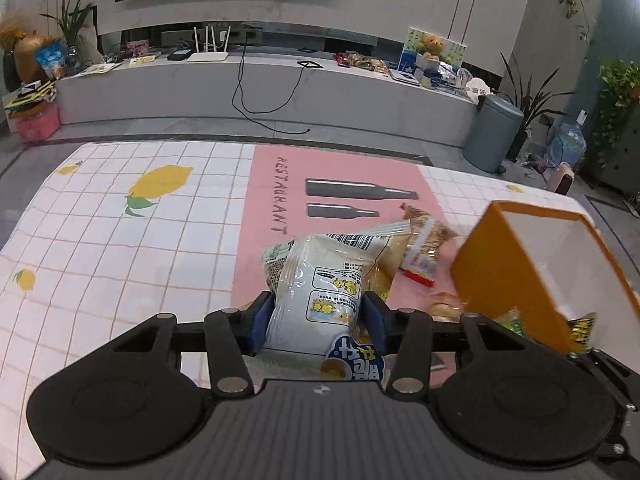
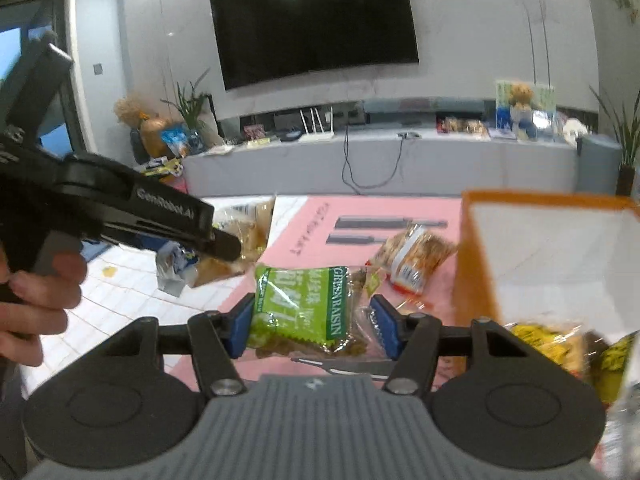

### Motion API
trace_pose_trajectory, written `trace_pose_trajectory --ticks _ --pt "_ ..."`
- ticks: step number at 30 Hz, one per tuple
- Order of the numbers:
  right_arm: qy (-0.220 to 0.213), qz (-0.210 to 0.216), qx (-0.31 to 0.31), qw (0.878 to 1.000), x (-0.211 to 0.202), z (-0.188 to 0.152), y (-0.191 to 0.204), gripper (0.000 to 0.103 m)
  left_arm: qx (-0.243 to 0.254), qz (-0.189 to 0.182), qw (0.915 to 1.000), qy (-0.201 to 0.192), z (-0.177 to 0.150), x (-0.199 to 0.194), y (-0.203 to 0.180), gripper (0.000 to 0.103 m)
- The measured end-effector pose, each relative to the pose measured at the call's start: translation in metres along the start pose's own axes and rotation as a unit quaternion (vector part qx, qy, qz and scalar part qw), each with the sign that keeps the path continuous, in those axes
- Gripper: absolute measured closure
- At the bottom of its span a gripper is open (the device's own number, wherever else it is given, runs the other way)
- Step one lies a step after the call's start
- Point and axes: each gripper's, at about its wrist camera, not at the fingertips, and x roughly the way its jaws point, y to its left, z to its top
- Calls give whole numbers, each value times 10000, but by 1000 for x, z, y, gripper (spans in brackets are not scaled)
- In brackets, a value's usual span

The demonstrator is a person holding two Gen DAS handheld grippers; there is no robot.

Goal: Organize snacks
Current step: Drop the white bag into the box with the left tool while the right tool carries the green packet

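Note:
My left gripper (image 1: 318, 304) is shut on a white snack packet (image 1: 320, 288) with yellow cartoon labels, lifted over the pink part of the tablecloth (image 1: 264, 184). In the right wrist view my right gripper (image 2: 312, 312) is shut on a green raisin packet (image 2: 300, 300), also off the cloth. An orange box (image 1: 520, 276) with a white inside stands open at the right (image 2: 540, 260), close to both grippers. The left gripper (image 2: 224, 244), held by a hand (image 2: 36, 300), shows at the left of the right wrist view, with its packet (image 2: 244, 220) beyond the fingers.
A brown cracker packet (image 2: 416, 256) lies on the pink mat beside the box. Yellow packets (image 2: 548, 344) sit at the box's near side. Beyond the table's far edge are a low TV console (image 1: 240, 84) and a grey bin (image 1: 492, 136).

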Motion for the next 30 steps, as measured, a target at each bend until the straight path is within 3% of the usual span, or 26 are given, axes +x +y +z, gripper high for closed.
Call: trace_pose_trajectory --ticks 5,11,16,20,22,28,30 --pt "-260 88 36 9996 -56 18 -22 44 -25 -73 9999 -130 7 -32 -34 49" --pt "-409 -384 218 9982 -126 24 -86 44 -131 -512 9983 -260 17 -58 -88 48" --pt "-357 -716 592 9950 -166 18 -148 44 202 -883 9952 -367 23 -66 -149 48" --pt "-276 -911 815 9921 -167 8 -176 44 175 -1141 9933 -108 19 -46 -180 48" --pt "-224 -877 1022 9906 -160 3 -188 44 296 -1100 9935 -19 18 -31 -194 48" --pt "17 -452 1143 9924 -124 -2 -210 44 266 -681 9969 295 8 28 -220 48" --pt "141 -447 1135 9924 -104 -1 -217 44 408 -343 9979 380 4 53 -226 48"
